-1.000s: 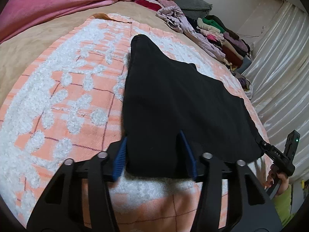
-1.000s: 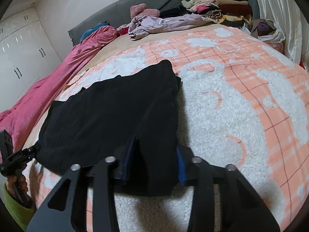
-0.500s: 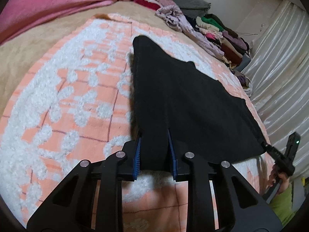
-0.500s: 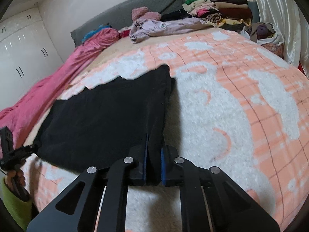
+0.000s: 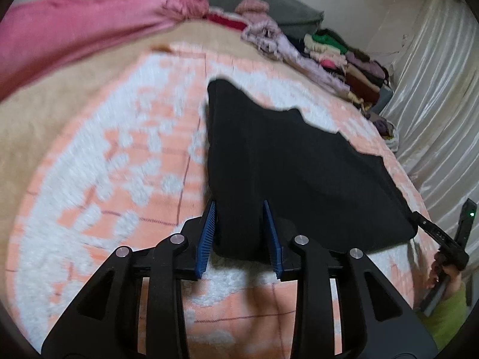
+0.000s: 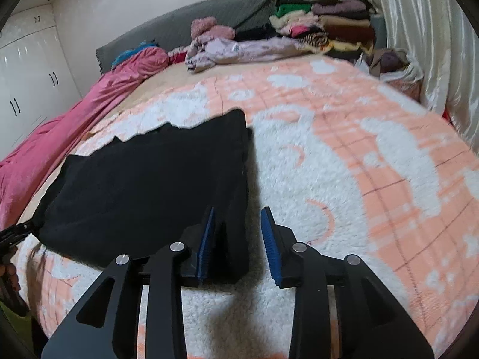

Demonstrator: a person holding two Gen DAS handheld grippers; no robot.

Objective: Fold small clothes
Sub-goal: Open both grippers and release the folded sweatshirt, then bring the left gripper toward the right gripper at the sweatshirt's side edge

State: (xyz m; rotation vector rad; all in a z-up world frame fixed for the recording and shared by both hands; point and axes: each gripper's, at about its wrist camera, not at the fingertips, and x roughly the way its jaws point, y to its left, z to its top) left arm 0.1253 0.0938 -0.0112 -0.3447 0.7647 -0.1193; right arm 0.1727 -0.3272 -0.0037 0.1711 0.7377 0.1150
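Left wrist view: black garment (image 5: 299, 173) flat on my bed's blanket (image 5: 119, 164).
Both left gripper (image 5: 239, 224) and right gripper (image 6: 236, 230) fingers are opening, near hem between them, ungripped; open blanket right of its edge.

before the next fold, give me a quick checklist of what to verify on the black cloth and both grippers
1. Left gripper on the near hem of the black cloth: not ok, jaws opening, hem sits between the pads with gaps showing.
2. Right gripper on its corner of the cloth: not ok, jaws opening, cloth lies by one pad only.
3. Cloth flat on the blanket: ok across the middle; the far edge is uneven.
4. Fold path over the cloth free: ok, nothing lies on it.
5. Clothes pile clear of the work area: ok, far at the head of the bed.
6. Near hem straight between the grippers: cannot tell, frames blurred.
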